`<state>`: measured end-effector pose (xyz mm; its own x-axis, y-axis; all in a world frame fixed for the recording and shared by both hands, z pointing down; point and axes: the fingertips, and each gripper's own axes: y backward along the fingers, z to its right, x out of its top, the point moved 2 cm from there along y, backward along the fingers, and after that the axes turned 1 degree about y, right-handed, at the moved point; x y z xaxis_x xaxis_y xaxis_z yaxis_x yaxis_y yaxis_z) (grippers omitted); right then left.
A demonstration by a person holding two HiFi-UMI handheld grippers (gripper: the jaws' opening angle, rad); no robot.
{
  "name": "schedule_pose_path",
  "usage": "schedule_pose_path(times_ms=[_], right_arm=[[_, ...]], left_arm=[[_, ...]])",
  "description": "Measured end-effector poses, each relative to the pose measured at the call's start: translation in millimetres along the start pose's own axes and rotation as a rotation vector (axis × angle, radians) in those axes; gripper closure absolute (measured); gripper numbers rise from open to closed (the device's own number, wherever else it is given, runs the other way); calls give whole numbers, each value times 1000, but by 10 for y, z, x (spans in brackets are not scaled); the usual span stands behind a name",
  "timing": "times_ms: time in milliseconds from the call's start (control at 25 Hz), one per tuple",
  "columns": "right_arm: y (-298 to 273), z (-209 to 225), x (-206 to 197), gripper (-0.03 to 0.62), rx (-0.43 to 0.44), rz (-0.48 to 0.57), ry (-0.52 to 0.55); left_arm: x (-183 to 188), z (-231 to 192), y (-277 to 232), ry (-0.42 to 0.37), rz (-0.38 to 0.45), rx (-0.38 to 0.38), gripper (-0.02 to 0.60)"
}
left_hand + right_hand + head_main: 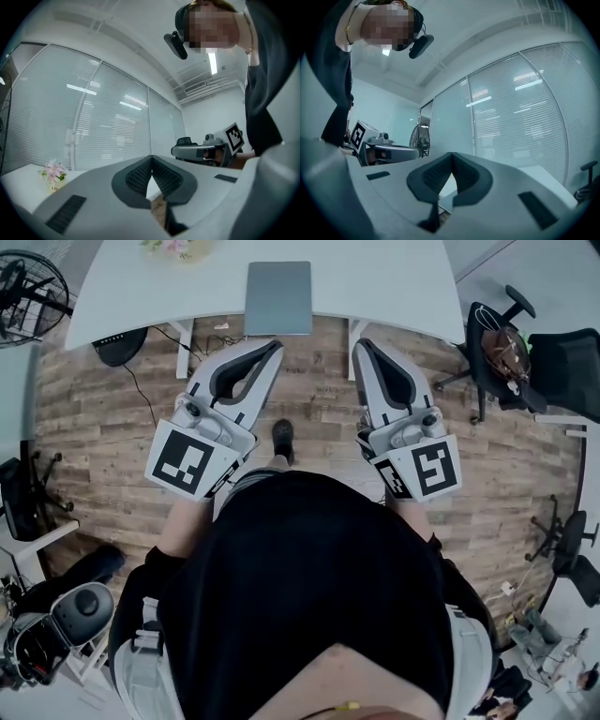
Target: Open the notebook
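The notebook (278, 296) is a closed grey laptop lying flat on the white table (394, 277), at the middle of its near edge. I stand on the wooden floor short of the table and hold both grippers level, pointing at it. My left gripper (272, 345) is shut with nothing between its jaws, its tips below the laptop's left corner. My right gripper (364, 345) is also shut and empty, to the right of the laptop. In the left gripper view the dark pads (140, 176) meet at the tip. The right gripper view shows the same closed pads (436, 173).
A small pot of pink flowers (173, 247) stands at the table's far left. A fan (28, 287) and a black round object (120, 345) are at the left, with cables under the table. Office chairs (502, 348) stand at the right. My shoe (282, 437) shows between the grippers.
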<state>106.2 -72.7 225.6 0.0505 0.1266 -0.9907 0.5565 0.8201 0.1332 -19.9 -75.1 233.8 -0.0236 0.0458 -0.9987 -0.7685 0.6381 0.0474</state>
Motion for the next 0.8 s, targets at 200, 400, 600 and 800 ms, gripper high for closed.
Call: schedule_pose_path(times_ms=[200, 400, 600, 800], right_arm=[[-309, 151, 0, 591, -20, 4, -6], [-611, 281, -21, 591, -42, 9, 1], [-849, 355, -57, 591, -57, 8, 1], [-1004, 423, -136, 590, -65, -10, -1]], left_arm=[[23, -289, -196, -12, 4, -26, 569], [65, -576, -388, -21, 22, -52, 569], [30, -821, -485, -21, 17, -65, 569], [-11, -986, -585, -5, 11, -76, 569]])
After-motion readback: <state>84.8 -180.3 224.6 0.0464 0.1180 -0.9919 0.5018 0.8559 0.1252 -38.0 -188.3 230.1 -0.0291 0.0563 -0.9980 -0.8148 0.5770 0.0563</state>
